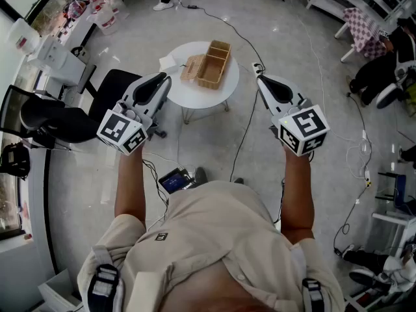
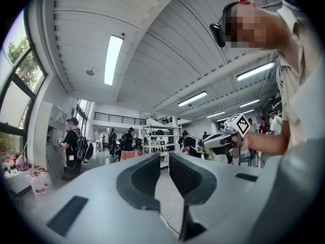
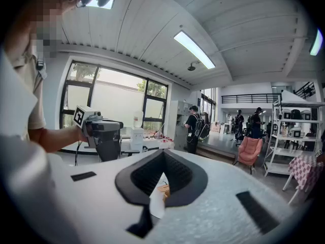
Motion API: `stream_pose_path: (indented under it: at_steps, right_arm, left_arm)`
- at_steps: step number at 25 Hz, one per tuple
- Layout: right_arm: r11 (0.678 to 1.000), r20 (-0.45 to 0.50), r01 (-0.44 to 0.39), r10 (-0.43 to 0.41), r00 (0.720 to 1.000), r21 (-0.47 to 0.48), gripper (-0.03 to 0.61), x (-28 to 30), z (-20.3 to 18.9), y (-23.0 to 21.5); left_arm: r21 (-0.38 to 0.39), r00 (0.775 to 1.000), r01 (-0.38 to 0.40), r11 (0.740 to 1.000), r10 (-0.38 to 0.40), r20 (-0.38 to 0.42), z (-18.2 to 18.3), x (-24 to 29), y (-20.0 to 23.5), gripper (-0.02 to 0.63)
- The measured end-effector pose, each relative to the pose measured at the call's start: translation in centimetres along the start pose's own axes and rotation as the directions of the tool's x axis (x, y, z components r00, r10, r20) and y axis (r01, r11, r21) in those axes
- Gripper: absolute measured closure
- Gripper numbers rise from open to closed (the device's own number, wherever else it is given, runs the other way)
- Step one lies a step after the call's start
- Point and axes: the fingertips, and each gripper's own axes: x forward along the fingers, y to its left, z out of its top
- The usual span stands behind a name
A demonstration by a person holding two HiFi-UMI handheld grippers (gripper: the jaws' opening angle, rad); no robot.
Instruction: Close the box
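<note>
1. Nothing is done yet on the close. The tan woven rectangular box sits wide open near the middle of the round white worktop, towards its far edge, with its dividers on show.
2. Its matching lid panel lies folded out flat at the box's left side, near a white sheet of paper by the left edge.
3. The left gripper has its jaws closed on nothing. It hangs short of the worktop's near-left edge, well apart from the box.
4. The right gripper has its jaws closed too, and empty. It is tipped slightly down, off the near-right edge.
5. So the whole job is left, by my read: reach in, swing that lid over and seat it.
6. The worktop is small and otherwise bare.
7. Around it is a glossy grey floor with a black cable trailing across it and a black office chair to the left. Big windows, ceiling strip lights, white shelving and people standing about fill the far side of the room.
</note>
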Motion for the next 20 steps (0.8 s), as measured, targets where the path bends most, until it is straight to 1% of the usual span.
stream_pose_path:
  at_steps: [3,7,11,13,18,20]
  right_arm:
    - [1.0,-0.005,0.002,-0.002,1.0,0.0,0.588,0.5,-0.1,0.4]
    - [1.0,-0.011,0.008,-0.008,1.0,0.001,0.588,1.5,0.0,0.8]
    - [1.0,-0.016,0.018,-0.018,1.0,0.0,0.588,2.4,0.2,1.4]
    - [1.0,-0.019,0.024,-0.024,1.0,-0.001,0.588,2.8,0.2,1.5]
    - [0.999,-0.032,0.042,-0.042,0.999,-0.002,0.588,3.9,0.3,1.6]
    - [0.998,-0.032,0.056,-0.056,0.998,0.0,0.586,4.5,0.3,1.6]
  left_arm:
    - [-0.003,1.0,0.007,1.0,-0.007,0.002,-0.4,-0.4,0.6,0.561]
    - [-0.006,0.999,0.026,1.0,-0.026,0.029,-1.1,-0.8,1.8,0.561]
    - [-0.02,0.999,0.027,0.999,-0.026,0.02,-1.3,-1.2,2.8,0.561]
    - [-0.025,1.0,0.027,0.999,-0.027,0.002,-1.2,-1.2,3.2,0.561]
    - [-0.036,0.999,0.05,0.998,-0.049,0.01,-1.7,-1.1,4.3,0.561]
    - [-0.038,0.998,0.064,0.997,-0.063,0.024,-2.0,-1.0,5.0,0.561]
